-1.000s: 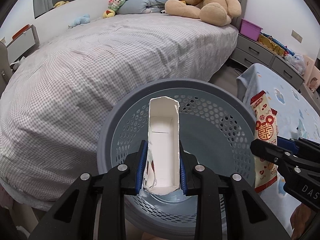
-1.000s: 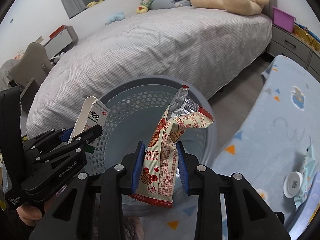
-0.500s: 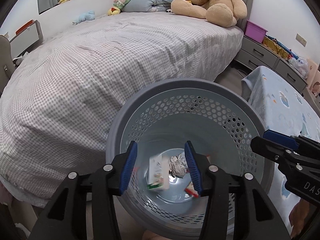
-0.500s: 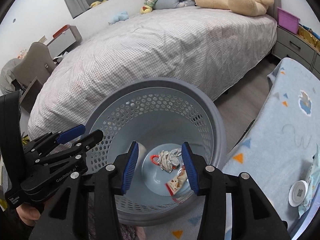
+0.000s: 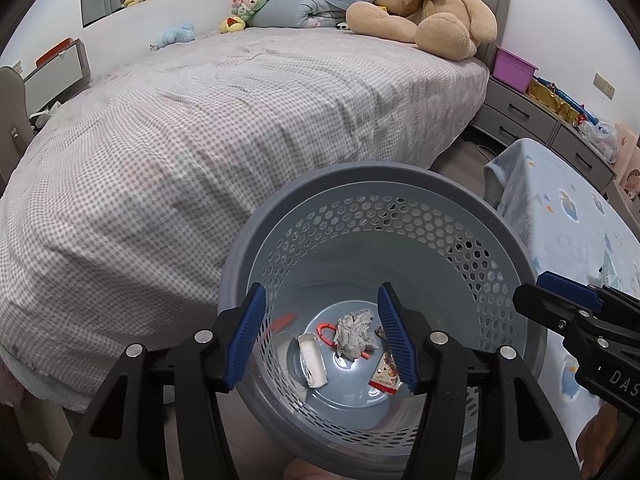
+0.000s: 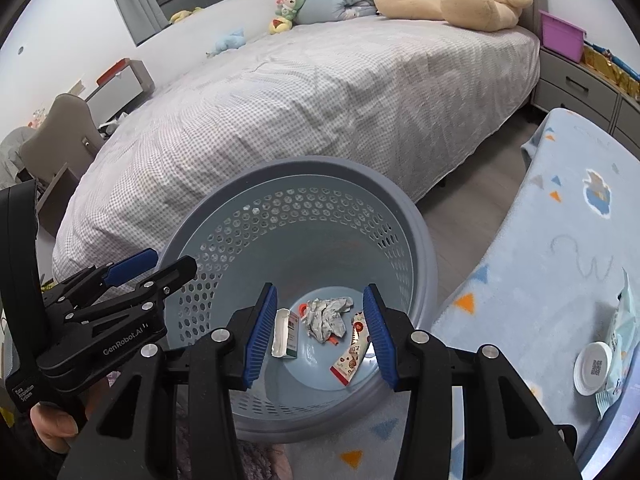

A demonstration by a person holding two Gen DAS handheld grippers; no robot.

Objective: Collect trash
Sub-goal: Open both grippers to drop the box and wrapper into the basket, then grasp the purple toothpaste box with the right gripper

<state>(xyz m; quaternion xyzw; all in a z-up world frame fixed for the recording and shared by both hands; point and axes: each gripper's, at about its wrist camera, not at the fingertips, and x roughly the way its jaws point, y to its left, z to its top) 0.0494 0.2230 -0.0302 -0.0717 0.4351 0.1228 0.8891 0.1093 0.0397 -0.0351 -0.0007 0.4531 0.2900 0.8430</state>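
Observation:
A round grey-blue perforated basket stands below both grippers. On its bottom lie a white carton, a crumpled paper ball, a red-and-cream snack wrapper and a small red piece. My left gripper is open and empty above the basket; it also shows in the right wrist view. My right gripper is open and empty above the basket; it also shows in the left wrist view.
A bed with a checked cover lies behind the basket, with a teddy bear and soft toys. A blue patterned cloth surface at the right holds a white lid and a pale packet. Grey drawers stand behind.
Both grippers opened. The white carton fell from the left one and the snack wrapper from the right one into the basket, where they now lie still.

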